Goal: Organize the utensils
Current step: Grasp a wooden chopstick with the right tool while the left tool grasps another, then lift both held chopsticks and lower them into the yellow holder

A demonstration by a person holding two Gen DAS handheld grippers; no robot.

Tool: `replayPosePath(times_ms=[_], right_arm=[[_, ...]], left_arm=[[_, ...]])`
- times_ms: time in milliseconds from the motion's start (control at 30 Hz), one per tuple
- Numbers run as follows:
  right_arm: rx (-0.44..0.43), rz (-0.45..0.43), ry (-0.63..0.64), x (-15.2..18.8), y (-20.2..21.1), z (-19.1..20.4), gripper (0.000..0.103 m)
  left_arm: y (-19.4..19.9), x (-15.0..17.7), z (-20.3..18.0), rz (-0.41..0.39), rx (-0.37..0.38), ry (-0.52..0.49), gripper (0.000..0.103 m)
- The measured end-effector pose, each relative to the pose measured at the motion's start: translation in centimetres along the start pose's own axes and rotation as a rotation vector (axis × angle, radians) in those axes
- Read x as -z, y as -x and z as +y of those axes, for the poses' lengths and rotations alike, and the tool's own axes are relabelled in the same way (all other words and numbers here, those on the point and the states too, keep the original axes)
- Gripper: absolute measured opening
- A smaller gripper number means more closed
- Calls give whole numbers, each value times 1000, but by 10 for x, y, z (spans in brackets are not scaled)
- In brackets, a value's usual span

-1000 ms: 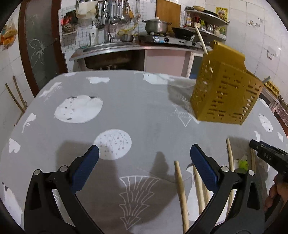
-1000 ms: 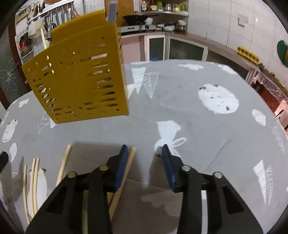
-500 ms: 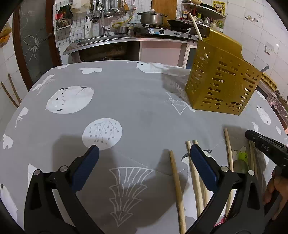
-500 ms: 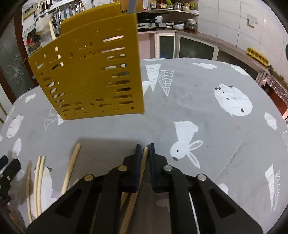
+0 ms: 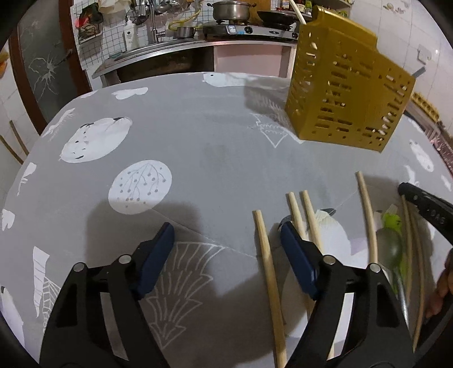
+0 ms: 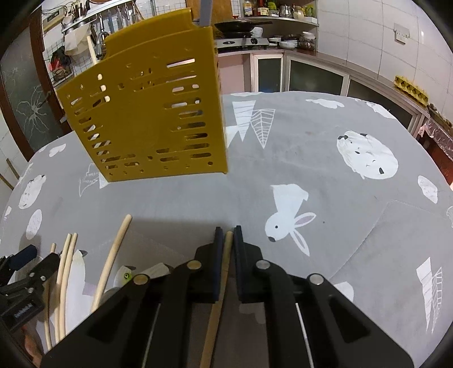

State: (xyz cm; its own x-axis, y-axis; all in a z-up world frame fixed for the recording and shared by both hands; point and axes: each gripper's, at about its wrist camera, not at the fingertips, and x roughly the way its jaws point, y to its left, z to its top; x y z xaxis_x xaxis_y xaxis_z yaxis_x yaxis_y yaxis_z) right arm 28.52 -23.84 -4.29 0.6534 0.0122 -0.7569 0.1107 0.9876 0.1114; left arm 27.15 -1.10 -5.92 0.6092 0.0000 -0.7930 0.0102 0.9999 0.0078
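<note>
A yellow slotted utensil holder (image 5: 348, 96) stands on the grey tablecloth; it also shows in the right wrist view (image 6: 147, 119), with a utensil sticking out of its top. Several wooden chopsticks (image 5: 267, 271) lie on the cloth near a green spoon (image 5: 392, 240). My left gripper (image 5: 226, 249) is open, low over the cloth, its right finger beside the chopsticks. My right gripper (image 6: 228, 240) is shut on a wooden chopstick (image 6: 223, 269) that runs back between its pads. More chopsticks (image 6: 110, 260) lie to its left.
The table (image 5: 198, 141) has a grey cloth with white animal prints. A kitchen counter with sink, stove and pot (image 5: 229, 11) stands behind. The right gripper's tip (image 5: 424, 203) shows at the right edge of the left wrist view.
My right gripper has closed from open onto a chopstick. My left gripper has narrowed a little and shifted toward the chopsticks.
</note>
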Motion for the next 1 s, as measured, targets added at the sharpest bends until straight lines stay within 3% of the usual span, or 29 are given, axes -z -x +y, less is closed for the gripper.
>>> replayPosePath(times_ms=[133, 300, 533, 667, 800, 1000], right_arm=[[7, -1, 3, 0, 0, 0, 8], [13, -4, 8, 1, 0, 1, 8], [11, -4, 4, -1, 0, -1, 8], [8, -12, 1, -1, 1, -2, 7], [5, -25, -5, -1, 5, -2, 7], [0, -44, -8, -2, 10, -2, 7]], left_arm=[[2, 0, -6, -2, 0, -15, 64], [7, 1, -15, 2, 14, -36, 40], [6, -2, -20, 5, 6, -61, 30], [5, -4, -18, 0, 8, -59, 14], [5, -5, -15, -3, 15, -47, 7], [4, -7, -13, -6, 24, -41, 7]])
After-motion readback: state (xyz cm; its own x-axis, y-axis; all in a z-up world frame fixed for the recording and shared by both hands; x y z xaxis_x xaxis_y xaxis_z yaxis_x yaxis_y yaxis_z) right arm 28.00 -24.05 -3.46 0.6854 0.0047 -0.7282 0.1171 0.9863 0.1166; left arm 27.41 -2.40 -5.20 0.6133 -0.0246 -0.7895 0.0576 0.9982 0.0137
